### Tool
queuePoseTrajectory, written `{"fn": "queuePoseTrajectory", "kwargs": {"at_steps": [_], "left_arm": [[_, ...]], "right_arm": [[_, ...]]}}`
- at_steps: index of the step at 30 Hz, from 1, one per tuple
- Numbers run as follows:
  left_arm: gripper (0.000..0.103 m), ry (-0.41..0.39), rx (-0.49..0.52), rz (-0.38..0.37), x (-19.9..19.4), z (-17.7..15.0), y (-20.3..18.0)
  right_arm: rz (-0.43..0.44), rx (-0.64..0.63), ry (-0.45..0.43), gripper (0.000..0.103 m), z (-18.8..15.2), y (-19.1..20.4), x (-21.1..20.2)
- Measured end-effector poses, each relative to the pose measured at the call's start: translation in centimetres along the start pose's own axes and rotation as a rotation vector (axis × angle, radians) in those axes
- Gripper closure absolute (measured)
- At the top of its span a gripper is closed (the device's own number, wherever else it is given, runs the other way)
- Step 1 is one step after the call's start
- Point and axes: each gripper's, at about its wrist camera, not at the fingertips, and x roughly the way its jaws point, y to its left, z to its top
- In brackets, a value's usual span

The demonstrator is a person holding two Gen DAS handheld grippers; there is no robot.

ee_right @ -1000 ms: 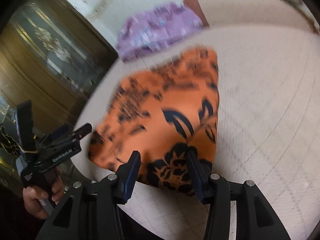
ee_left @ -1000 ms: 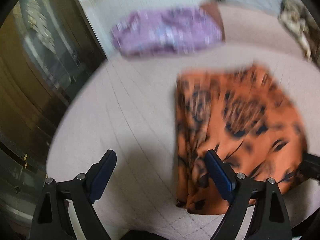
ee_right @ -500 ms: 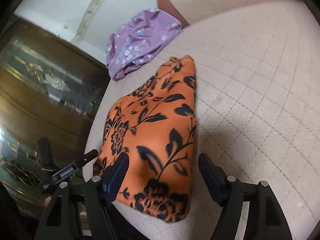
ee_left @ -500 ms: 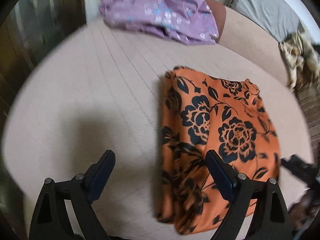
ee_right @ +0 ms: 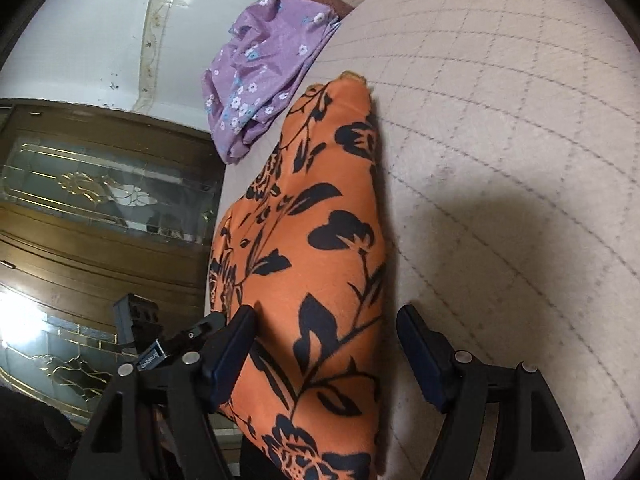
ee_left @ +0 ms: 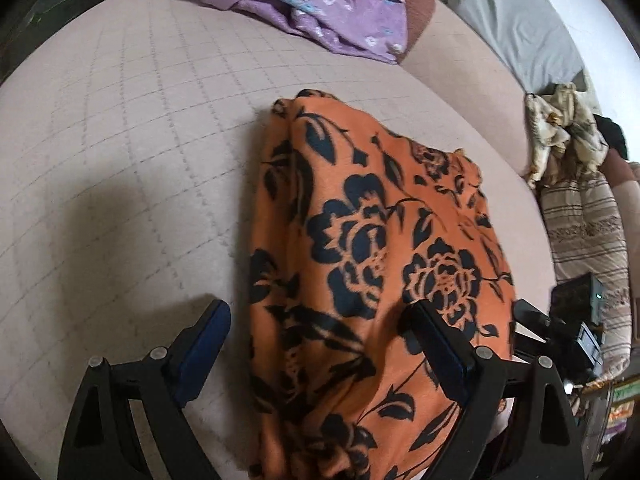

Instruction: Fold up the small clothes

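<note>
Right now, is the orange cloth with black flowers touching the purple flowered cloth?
Apart. The left wrist view shows a strip of bare quilted surface between the orange cloth with black flowers and the purple flowered cloth.

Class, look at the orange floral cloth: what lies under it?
The orange floral cloth lies on the pale quilted surface, which shows bare all around it. Whatever lies between its folded layers or beneath them is covered.

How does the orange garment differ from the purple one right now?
The orange garment has bold black flowers and lies fairly flat, near; the purple garment has small pale flowers and sits crumpled at the far edge. Both rest on the quilted surface.
</note>
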Motion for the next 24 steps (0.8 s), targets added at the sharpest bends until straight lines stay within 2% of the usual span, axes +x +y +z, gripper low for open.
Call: {"fn": "queuePoseTrajectory", "kwargs": {"at_steps": [3,5,8,9,13,14,17,24], "left_arm": [[0.012,0.007,0.003,-0.040,0.8,0.9,-0.2],[0.029,0.014,0.019,-0.048,1.4,1.3,-0.6],[0.043,0.012,0.022,-0.038,2.4,1.3,-1.6],[0.045,0.007,0.016,-0.033,2.6,1.4,-1.9],[0.063,-0.024,0.028,-0.012,2.2,1.0,-2.8],[0.065,-0.030,0.039,-0.004,1.9,0.8,-2.9],[0.068,-0.047,0.056,0.025,1.4,0.7,-4.3],[0.070,-0.061,0.118,0.016,-0.4,-0.8,-8.6]], "right_arm": [[0.024,-0.009,0.018,0.027,0.5,0.4,1.2],[0.021,-0.026,0.021,0.026,0.5,1.0,2.0],[-0.031,-0.088,0.012,0.026,0.5,2.4,3.4],[-0.055,-0.111,0.001,0.027,0.3,3.0,3.8],[-0.091,-0.143,-0.046,0.043,-0.1,3.8,3.7],[-0.089,-0.149,-0.058,0.048,-0.3,3.9,3.3],[-0.093,-0.180,-0.087,0.054,-0.6,4.9,2.2],[-0.125,-0.275,-0.160,0.056,-1.8,7.1,-2.1]]}}
